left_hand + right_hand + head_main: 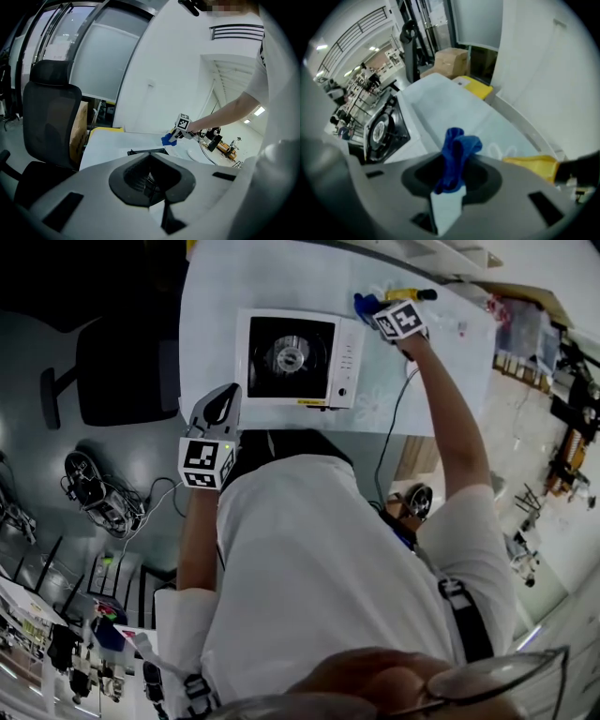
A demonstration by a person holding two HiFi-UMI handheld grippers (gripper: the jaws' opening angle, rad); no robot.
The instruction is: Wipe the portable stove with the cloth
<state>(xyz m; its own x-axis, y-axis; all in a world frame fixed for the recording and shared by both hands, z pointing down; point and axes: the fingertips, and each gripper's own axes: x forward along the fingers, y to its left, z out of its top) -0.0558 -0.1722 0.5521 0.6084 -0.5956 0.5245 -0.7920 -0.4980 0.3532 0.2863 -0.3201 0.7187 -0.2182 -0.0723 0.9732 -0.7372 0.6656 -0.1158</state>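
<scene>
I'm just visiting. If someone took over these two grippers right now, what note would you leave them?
Right gripper: jaws shut on the blue cloth, above the table just off the portable stove's control-panel end.
Left gripper: jaws shut, empty, by the table's near edge beside the stove.
Done: cloth is in hand. Left: bring it onto the stove and wipe; cloth isn't touching it now.

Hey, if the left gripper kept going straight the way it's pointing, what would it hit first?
Probably the portable stove: its dark grate sits just ahead of the left gripper. Height is unclear, so it might skim above it.
</scene>
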